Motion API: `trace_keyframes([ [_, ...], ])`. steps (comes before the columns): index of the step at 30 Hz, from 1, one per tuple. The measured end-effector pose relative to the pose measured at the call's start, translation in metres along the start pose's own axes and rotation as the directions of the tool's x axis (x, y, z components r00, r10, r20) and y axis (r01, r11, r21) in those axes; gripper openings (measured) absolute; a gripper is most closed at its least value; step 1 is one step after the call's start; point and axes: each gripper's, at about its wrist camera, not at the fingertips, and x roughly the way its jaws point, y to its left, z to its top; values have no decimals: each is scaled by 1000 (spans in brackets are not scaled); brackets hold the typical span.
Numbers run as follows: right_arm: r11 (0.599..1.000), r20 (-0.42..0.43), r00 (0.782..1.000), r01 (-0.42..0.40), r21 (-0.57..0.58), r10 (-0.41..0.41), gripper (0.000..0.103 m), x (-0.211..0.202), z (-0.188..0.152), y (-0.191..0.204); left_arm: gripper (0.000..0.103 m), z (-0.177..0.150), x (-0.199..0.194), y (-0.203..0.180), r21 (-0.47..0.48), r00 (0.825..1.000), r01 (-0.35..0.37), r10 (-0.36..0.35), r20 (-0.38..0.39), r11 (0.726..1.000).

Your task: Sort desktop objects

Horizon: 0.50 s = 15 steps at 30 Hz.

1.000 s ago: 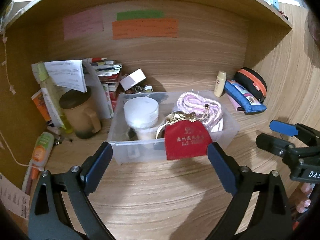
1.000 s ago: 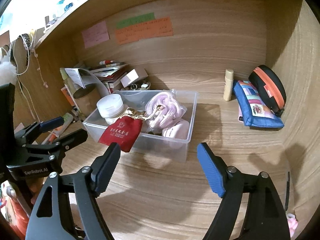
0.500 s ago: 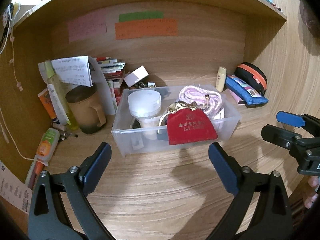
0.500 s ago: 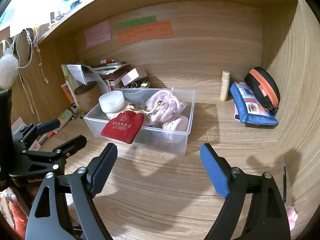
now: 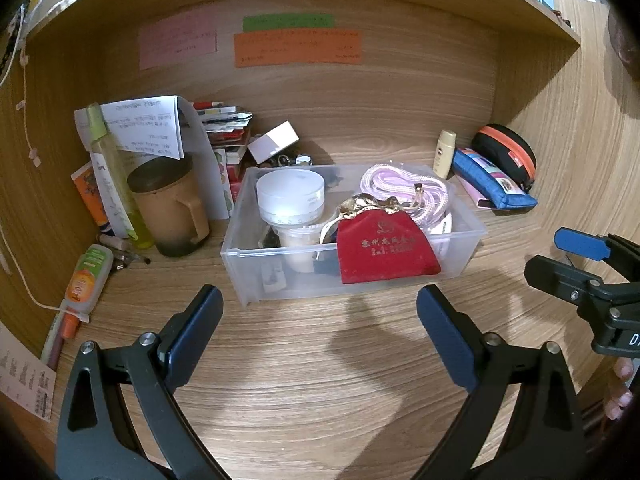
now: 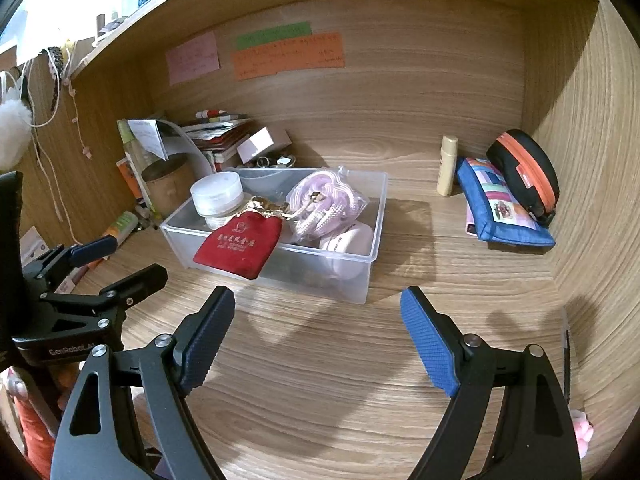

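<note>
A clear plastic bin stands mid-desk. It holds a white jar, a bagged pink cord and a red pouch that hangs over the bin's front wall. My left gripper is open and empty, in front of the bin. My right gripper is open and empty, in front of the bin's right end. Each gripper also shows in the other's view, the left and the right.
A brown mug, a spray bottle, papers and books crowd the back left. A glue tube lies at the left edge. A small cream bottle, a blue pouch and a black-orange case sit at the back right by the side wall.
Both grippers have drawn back from the bin, still open and empty. The bin and its contents have not moved.
</note>
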Motion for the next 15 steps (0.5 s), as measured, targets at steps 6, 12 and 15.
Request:
trace_keyframes([
  [6, 1000, -4, 1000, 0, -2, 0, 83, 0, 0, 1, 99, 1, 0, 0, -4, 1000, 5, -5, -3, 1000],
  [12, 1000, -3, 1000, -4, 0, 4, 83, -2, 0, 2, 99, 1, 1, 4, -24, 1000, 7, -7, 4, 1000],
  [15, 1000, 0, 1000, -3, -5, 3, 83, -3, -1, 3, 99, 1, 0, 5, -35, 1000, 8, -8, 6, 999],
])
